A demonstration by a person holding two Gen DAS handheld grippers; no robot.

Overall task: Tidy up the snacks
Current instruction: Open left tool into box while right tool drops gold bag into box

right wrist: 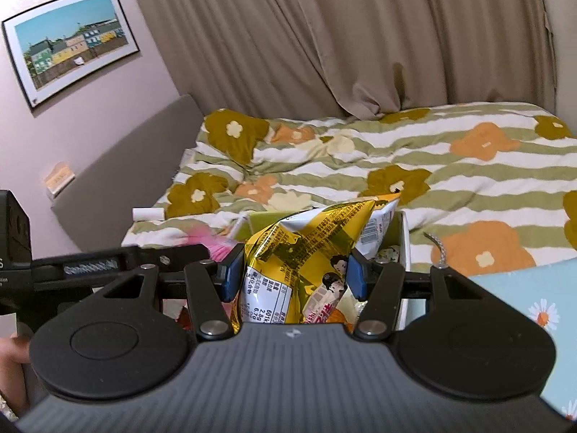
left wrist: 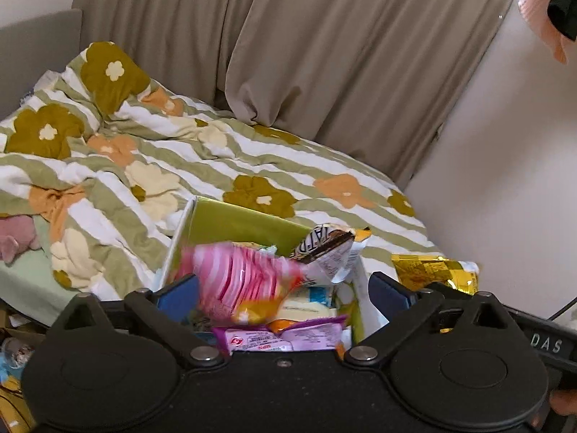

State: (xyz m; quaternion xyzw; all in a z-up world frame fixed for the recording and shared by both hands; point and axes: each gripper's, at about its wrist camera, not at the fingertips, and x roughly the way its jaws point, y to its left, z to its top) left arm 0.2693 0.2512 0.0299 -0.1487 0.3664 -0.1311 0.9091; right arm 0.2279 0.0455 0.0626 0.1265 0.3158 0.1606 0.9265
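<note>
A box (left wrist: 238, 222) with green inner walls sits on the bed, holding several snack packs. My left gripper (left wrist: 285, 294) hangs over it with its jaws spread wide. A blurred pink striped snack bag (left wrist: 241, 278) is loose between them, touching neither blue pad. A brown and white pack (left wrist: 324, 249) leans in the box and a purple pack (left wrist: 288, 337) lies nearest me. My right gripper (right wrist: 294, 276) is shut on a yellow snack bag (right wrist: 306, 245), held upright over the box (right wrist: 404, 238). That yellow snack bag (left wrist: 436, 270) also shows at the right of the left wrist view.
The floral striped duvet (left wrist: 216, 155) covers the bed, with beige curtains (left wrist: 324, 54) behind it. A pink plush toy (left wrist: 16, 238) lies at the left edge. A light blue daisy-print item (right wrist: 533, 303) lies right of the box, and a small white roll (right wrist: 148, 213) on the duvet.
</note>
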